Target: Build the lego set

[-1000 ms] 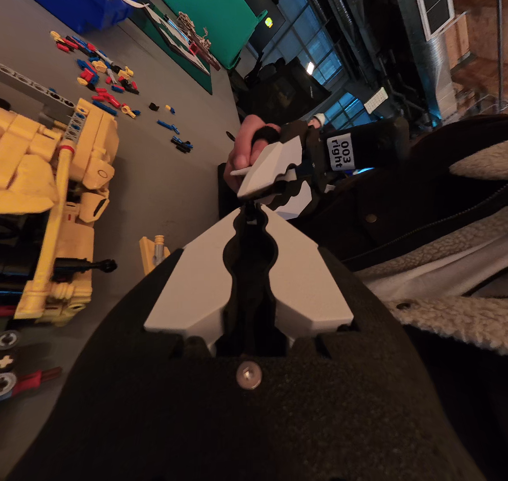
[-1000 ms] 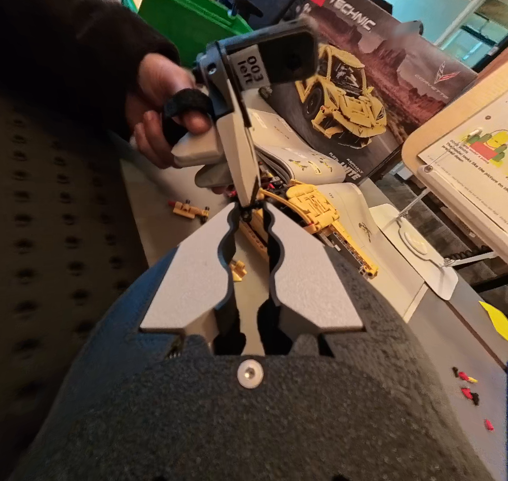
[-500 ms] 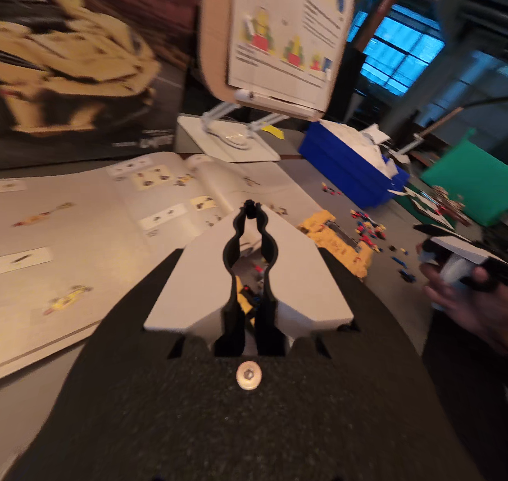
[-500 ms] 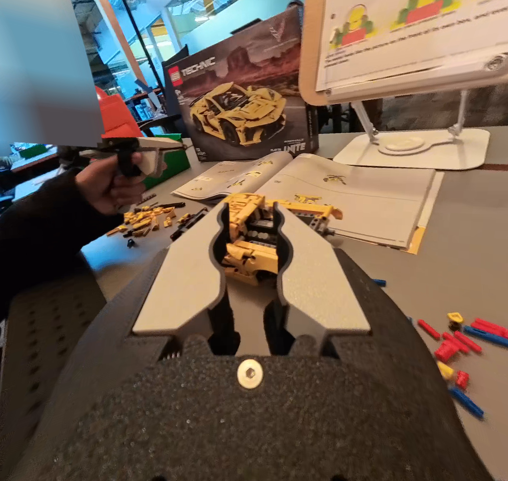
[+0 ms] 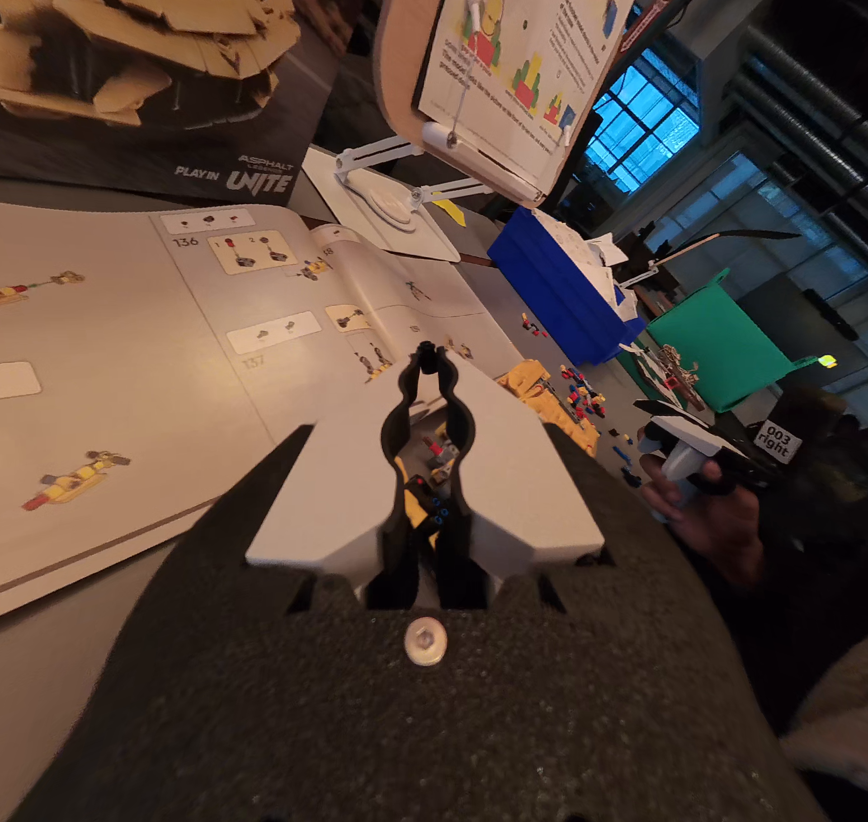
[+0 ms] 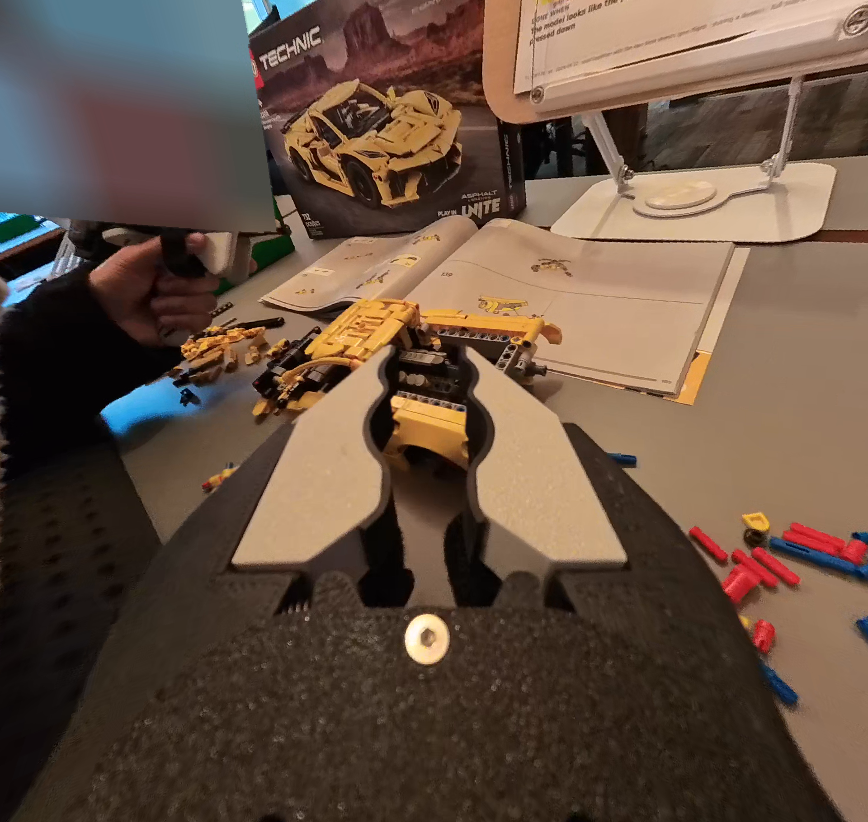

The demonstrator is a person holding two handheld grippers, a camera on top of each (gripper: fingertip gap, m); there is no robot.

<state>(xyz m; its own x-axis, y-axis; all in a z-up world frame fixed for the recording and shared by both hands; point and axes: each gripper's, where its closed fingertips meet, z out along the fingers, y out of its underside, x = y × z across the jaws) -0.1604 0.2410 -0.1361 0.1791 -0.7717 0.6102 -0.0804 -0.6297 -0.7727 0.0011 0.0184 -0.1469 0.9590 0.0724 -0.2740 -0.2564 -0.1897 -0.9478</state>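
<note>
Grey tabletop carries the half-built yellow car beside the open manual. Left tongs pinch a small black pin; right tongs stand apart, empty. Risk: the pin may slip free if the pinch loosens.

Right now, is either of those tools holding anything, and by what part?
The left tool pinches a tiny black piece at its very tips. The right tool is open and holds nothing.
</note>
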